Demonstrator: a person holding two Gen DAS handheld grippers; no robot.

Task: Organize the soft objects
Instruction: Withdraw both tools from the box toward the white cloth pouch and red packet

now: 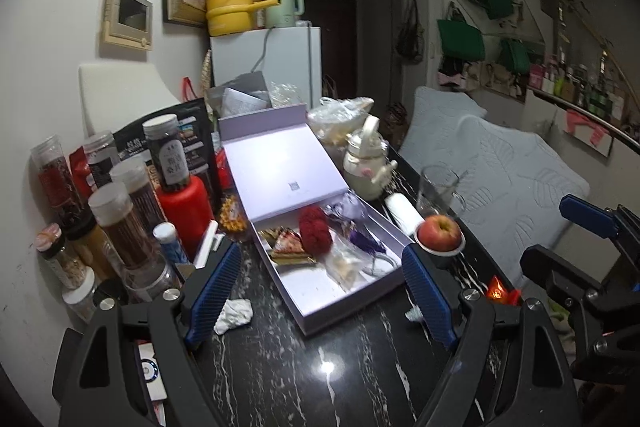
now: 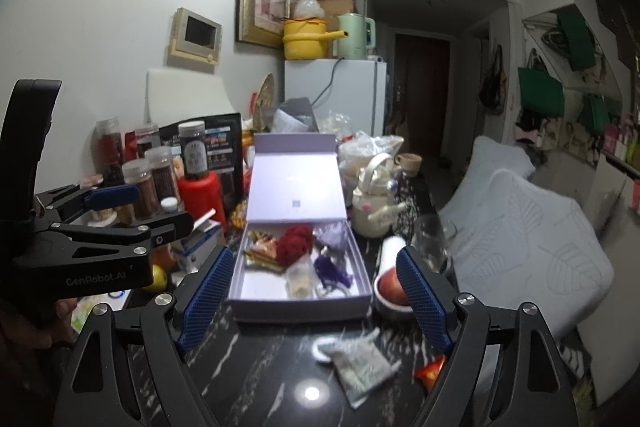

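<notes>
An open lilac gift box (image 1: pixel 316 283) (image 2: pixel 300 303) lies on the black marble table. In it are a red knitted ball (image 1: pixel 315 230) (image 2: pixel 294 243), a purple tassel pouch (image 1: pixel 366 239) (image 2: pixel 332 271), a clear packet (image 1: pixel 344 265) and snack wrappers (image 1: pixel 286 247). A grey-green cloth pouch (image 2: pixel 360 367) lies on the table in front of the box. A crumpled white tissue (image 1: pixel 234 315) lies left of the box. My left gripper (image 1: pixel 320 291) is open and empty, just short of the box. My right gripper (image 2: pixel 312 299) is open and empty, above the pouch.
Jars and bottles (image 1: pixel 116 211) crowd the table's left side. A white teapot (image 1: pixel 368 163), a glass mug (image 1: pixel 438 189), a white roll (image 1: pixel 404 211) and an apple on a dish (image 1: pixel 440 233) stand right of the box. A grey cushioned sofa (image 1: pixel 508 167) is at the right.
</notes>
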